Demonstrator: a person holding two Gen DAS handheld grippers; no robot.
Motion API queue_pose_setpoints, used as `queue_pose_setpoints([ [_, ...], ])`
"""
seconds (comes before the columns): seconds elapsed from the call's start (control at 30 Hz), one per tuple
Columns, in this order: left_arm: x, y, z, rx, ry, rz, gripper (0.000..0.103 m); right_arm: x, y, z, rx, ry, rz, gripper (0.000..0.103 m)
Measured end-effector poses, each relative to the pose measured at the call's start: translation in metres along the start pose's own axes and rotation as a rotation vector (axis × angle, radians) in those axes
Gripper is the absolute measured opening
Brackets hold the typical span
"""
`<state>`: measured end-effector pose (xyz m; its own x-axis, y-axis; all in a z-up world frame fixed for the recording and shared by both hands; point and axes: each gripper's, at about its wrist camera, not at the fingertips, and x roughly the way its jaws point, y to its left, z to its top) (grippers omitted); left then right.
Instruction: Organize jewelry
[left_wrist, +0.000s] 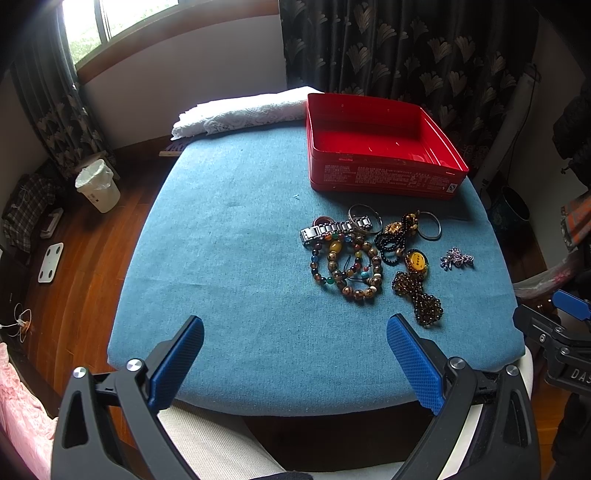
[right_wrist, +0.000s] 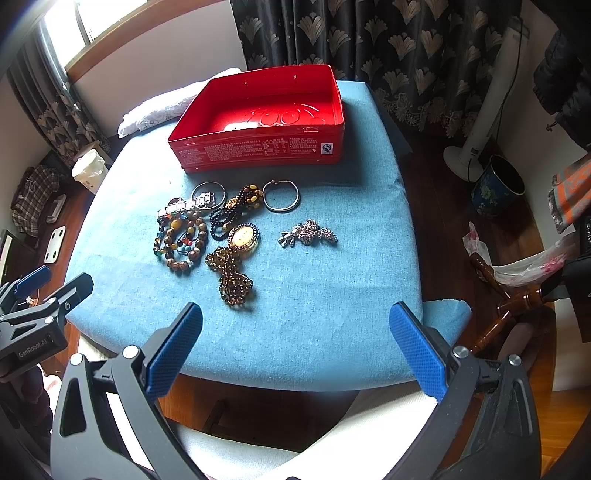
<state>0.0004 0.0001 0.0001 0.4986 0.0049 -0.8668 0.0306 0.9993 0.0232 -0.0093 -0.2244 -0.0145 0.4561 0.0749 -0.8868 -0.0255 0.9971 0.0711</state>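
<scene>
A red tin (right_wrist: 258, 122), rectangular with rounded corners, glossy and printed with small text along its near wall, sits open at the far side of a tabletop (right_wrist: 332, 295) draped in napped blue cloth, and nothing appears to lie inside it. The sorting looks not yet begun: every piece visible lies loose on the cloth just in front of the tin. On the left of the heap, a bracelet of round mottled brown beads (right_wrist: 184, 243) overlaps a strand of smaller multicoloured beads and a metal link watch band (right_wrist: 188, 205). Nearer the tin lie two plain silver bangles, one on the band (right_wrist: 208, 194) and one clear of it to the right (right_wrist: 281, 195), with a coil of glossy black beads (right_wrist: 225, 218) between them. An oval amber-faced pendant (right_wrist: 243, 236) rests on a bunched rope of tiny bronze beads (right_wrist: 232, 280). A sparkling rhinestone brooch (right_wrist: 308, 233) lies apart on the right. The left gripper (left_wrist: 295, 354) and right gripper (right_wrist: 295, 339) both hang over the near edge with jaws spread wide and nothing between them. A folded white lace cloth (left_wrist: 243, 110) lies beyond the tin.
</scene>
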Motion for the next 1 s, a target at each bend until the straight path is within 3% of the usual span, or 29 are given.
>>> queue_pose_setpoints([
  [0.53, 0.001, 0.000, 0.000, 0.000, 0.003, 0.001, 0.097, 0.001, -0.001, 0.000, 0.001, 0.002, 0.000, 0.098],
  [0.93, 0.030, 0.009, 0.008, 0.000, 0.027, 0.003, 0.096, 0.022, -0.014, 0.010, 0.016, 0.025, 0.046, 0.098],
  [1.0, 0.039, 0.010, 0.012, -0.004, 0.045, -0.011, 0.091, 0.028, -0.016, 0.014, 0.018, 0.034, 0.056, 0.098],
])
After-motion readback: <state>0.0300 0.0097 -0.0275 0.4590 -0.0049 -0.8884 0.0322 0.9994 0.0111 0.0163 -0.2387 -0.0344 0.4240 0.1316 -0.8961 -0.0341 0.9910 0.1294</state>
